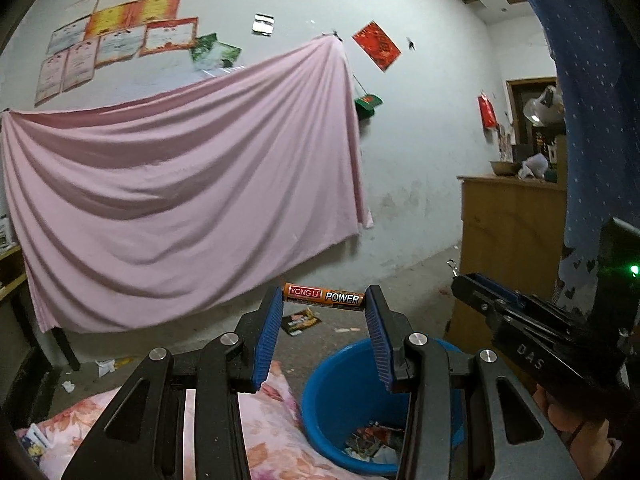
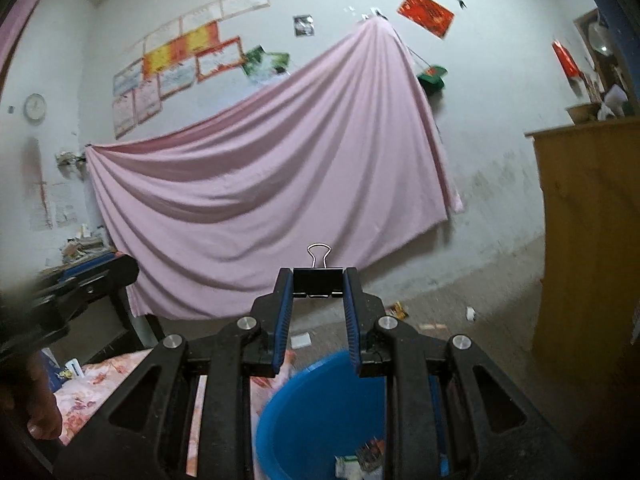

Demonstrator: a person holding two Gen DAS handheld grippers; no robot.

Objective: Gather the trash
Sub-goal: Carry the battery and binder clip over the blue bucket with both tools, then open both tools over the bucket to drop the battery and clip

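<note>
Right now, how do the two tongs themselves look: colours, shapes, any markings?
Both the left tongs and the right tongs share one design: black angular linkage arms with cut-out slots and round silver pivot bolts, ending in blue ribbed pads. Seen from the left wrist view, the right tool's black body bears pale "DAS" lettering, with a green light behind it.

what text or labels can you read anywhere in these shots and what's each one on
"YONG LI" and "POWER": on the battery clamped in the left claw.
"DAS": on the body of the right claw as the left wrist view shows it.
Too small or blurred to read: the certificates and red paper on the wall, the wrapper on the floor, the trash in the blue bucket.
No text: binder clip.
</note>
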